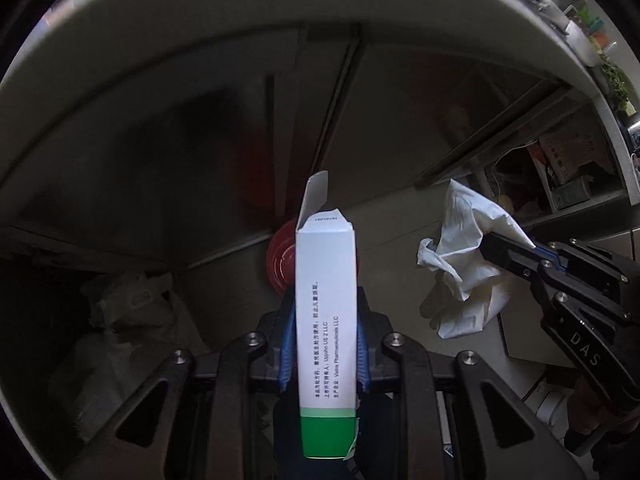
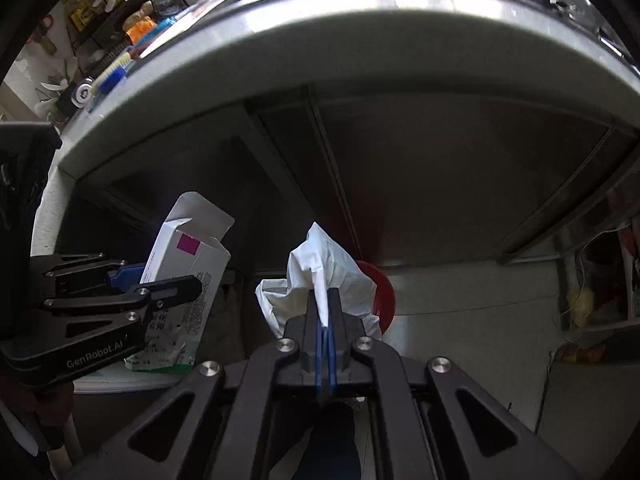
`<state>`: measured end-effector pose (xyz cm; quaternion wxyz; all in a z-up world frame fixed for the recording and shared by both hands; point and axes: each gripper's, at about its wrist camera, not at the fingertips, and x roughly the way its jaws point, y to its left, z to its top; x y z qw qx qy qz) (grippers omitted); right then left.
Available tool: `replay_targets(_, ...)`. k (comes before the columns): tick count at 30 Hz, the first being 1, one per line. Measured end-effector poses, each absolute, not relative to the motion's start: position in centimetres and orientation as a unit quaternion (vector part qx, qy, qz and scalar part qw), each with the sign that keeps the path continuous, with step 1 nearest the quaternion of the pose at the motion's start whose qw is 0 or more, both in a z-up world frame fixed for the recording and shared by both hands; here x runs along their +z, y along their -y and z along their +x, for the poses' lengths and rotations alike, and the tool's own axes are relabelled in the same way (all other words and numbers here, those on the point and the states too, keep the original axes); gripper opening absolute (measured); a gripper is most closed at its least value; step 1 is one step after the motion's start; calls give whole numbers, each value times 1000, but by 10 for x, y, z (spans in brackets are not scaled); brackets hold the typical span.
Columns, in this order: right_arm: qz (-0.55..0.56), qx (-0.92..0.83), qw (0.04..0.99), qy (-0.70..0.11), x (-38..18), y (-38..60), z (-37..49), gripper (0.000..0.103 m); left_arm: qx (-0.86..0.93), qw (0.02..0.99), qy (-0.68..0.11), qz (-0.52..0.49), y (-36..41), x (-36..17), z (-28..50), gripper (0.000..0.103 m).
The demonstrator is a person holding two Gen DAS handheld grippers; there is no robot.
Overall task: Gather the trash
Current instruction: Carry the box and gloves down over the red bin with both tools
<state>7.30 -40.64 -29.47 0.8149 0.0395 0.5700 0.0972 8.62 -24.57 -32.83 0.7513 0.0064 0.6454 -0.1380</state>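
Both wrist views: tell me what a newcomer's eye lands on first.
The white and green carton stands out, upright and clamped in the left gripper at centre of the left wrist view. Next, the crumpled white tissue pinched in the right gripper. Behind both, a red round object sits low under the counter edge.

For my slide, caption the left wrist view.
Left gripper clamps an opened white-and-green carton; right gripper holds a crumpled white glove alongside.

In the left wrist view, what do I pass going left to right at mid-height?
Crumpled pale bag → white-and-green carton held in the left tool → white glove → right tool gripping the glove.
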Motion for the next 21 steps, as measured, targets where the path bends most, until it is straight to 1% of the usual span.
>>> replay_targets(5, 37, 87, 803, -588, -370, 415, 85, 2, -125, 738, -663, 4, 254, -417, 91, 22)
replay_targets(9, 53, 83, 794, -600, -431, 423, 93, 2, -127, 730, -671, -17, 260, -482, 102, 22)
replay_targets(12, 68, 81, 794, -599, -471, 428, 102, 2, -125, 727, -675, -10, 268, -528, 111, 22)
replay_targets(18, 65, 63, 797, -598, -523, 437, 114, 2, -154, 719, -678, -2, 278, -580, 122, 22)
replay_targets(19, 67, 61, 796, -599, -529, 439, 113, 2, -160, 719, -677, 5, 280, -585, 122, 23)
replay_targets(21, 71, 56, 795, -600, -537, 441, 112, 2, -163, 716, -679, 14, 286, -595, 124, 33)
